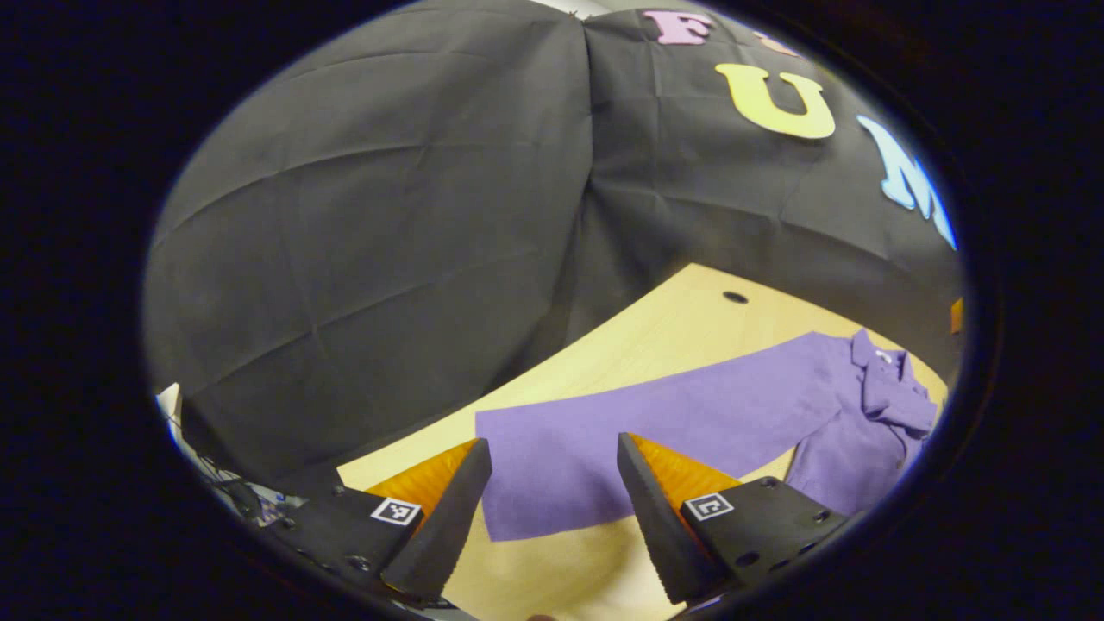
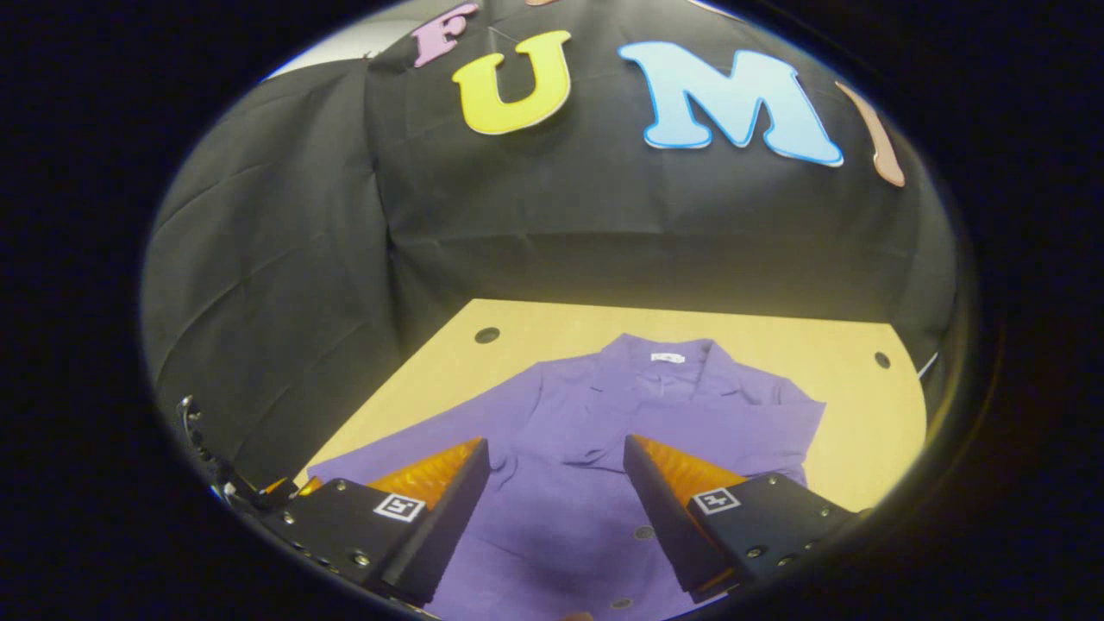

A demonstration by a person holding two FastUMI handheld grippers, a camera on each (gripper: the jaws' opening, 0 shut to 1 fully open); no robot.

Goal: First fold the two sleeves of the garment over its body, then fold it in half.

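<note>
While spread wide, both claws (image 1: 552,509) (image 2: 556,517) above purple shirt (image 2: 595,448).

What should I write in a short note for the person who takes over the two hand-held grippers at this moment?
Left hand-held gripper: open, holding nothing, aimed at the cuff end of the outstretched sleeve.
Right hand-held gripper: open, holding nothing, over the shirt's buttoned front.
The purple shirt lies flat on the wooden table, collar toward the booth wall. One long sleeve lies spread out to the side. The other side looks short in the right gripper view; I cannot tell if that sleeve is folded.
Done: nothing certain.
Left: fold the spread sleeve over the body, check the other one, then fold the shirt in half.
</note>
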